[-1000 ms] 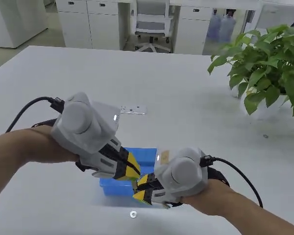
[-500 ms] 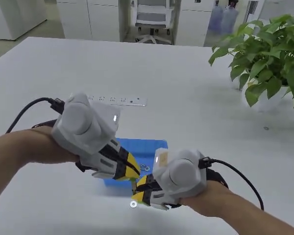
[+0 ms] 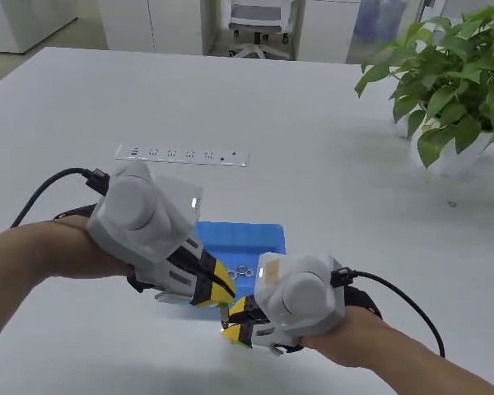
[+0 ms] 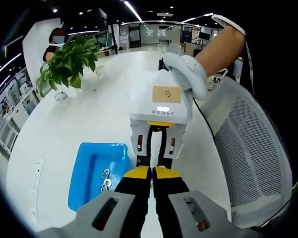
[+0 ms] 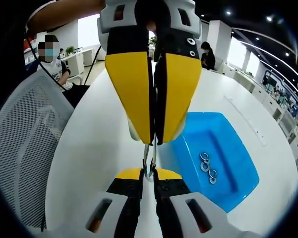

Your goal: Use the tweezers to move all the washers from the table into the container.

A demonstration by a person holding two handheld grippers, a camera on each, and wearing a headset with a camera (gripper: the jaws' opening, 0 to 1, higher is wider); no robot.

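a person at the white table (image 3: 313, 132) holds 2 grippers nose to nose, close above the near edge of 1 blue container (image 3: 239, 239). the left gripper (image 5: 153, 141) comes in from the left and the right gripper (image 5: 149, 173) from the right, and their yellow tips almost meet.

1 pair of thin metal tweezers (image 5: 149, 158) runs between them. in the right gripper view it comes out from between the left gripper's 2 yellow fingers (image 5: 131, 84), which are squeezed nearly together around it with only a thin dark slit left. its other end sits between the right gripper's own 2 fingers (image 5: 131, 174), which are also drawn in tight on it. the tweezers hang just beside the container, over bare table. i cannot tell whether their tips carry anything.

the washers (image 5: 207, 168) lie inside the container on its flat floor, bunched in 1 small cluster near one side. i count 4 of them in the right gripper view, touching or nearly so.

farther back on the table lies 1 white power strip (image 3: 181, 155), well apart from the container. 1 leafy potted plant (image 3: 453, 74) stands off to the right. 1 mesh chair (image 4: 248, 148) is at the table's edge by the person.
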